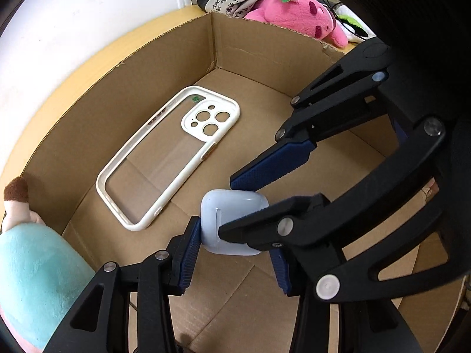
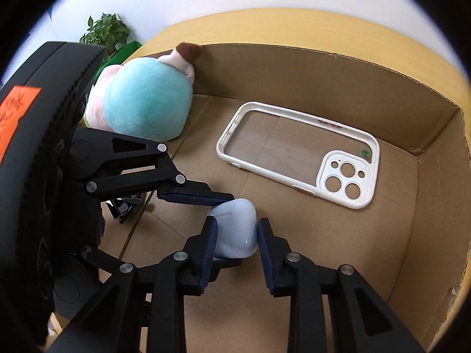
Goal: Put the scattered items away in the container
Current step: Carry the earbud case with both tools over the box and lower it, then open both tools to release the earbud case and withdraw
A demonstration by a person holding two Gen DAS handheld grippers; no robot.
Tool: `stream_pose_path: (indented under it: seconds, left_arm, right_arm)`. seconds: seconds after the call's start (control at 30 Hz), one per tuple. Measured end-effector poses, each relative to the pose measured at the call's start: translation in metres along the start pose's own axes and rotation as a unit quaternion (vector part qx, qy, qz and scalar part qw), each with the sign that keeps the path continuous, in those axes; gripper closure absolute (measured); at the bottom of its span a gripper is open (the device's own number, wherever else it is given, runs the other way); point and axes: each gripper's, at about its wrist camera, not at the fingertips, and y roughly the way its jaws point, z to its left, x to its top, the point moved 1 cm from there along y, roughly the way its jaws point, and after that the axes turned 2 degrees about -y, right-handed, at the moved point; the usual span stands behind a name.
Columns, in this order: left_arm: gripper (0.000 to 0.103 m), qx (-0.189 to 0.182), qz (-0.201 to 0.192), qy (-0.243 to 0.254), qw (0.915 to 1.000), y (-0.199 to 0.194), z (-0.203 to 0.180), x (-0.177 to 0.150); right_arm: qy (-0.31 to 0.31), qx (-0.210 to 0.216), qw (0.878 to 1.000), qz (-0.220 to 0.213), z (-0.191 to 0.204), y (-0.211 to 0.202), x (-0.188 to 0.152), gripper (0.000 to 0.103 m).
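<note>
A pale blue earbud case (image 1: 232,223) (image 2: 235,232) sits low inside the cardboard box (image 1: 164,67) (image 2: 323,76). Both grippers close on it. My left gripper (image 1: 235,244) grips it from its two sides. My right gripper (image 2: 235,235) also has its blue pads against the case; it enters the left wrist view from the right (image 1: 235,206). A white clear-backed phone case (image 1: 167,158) (image 2: 297,153) lies flat on the box floor beyond the earbud case.
A teal and pink plush toy (image 1: 32,276) (image 2: 141,103) rests at the box's near-left wall. A pink plush (image 1: 300,14) and a printed bag lie on the yellow table behind the box. A green plant (image 2: 106,29) stands by the white wall.
</note>
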Motion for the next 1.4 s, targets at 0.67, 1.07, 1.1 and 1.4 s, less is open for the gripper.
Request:
stream_pose_path:
  seconds: [0.67,1.07,1.1,1.4]
  left_arm:
    - [0.01,0.096,-0.145,-0.068,0.9824,-0.137,-0.026,-0.049]
    - [0.003,0.186,-0.26,-0.233,0.9186,-0.19,-0.113,-0.136]
    - [0.003,0.182,-0.26,-0.247,0.9154,-0.19,-0.115,-0.141]
    - [0.003,0.201,-0.258,-0.3,0.8961,-0.193,-0.14,-0.17]
  right_arm:
    - [0.029,-0.071,0.981,-0.18,0.044,-0.123,-0.074,0.028]
    - [0.036,-0.14,0.96,-0.238,0.117,-0.16,-0.174,0.025]
    - [0.034,-0.143,0.961,-0.235,0.122,-0.157,-0.177,0.025]
    - [0.048,-0.15,0.959,-0.234,0.142,-0.154,-0.207,0.025]
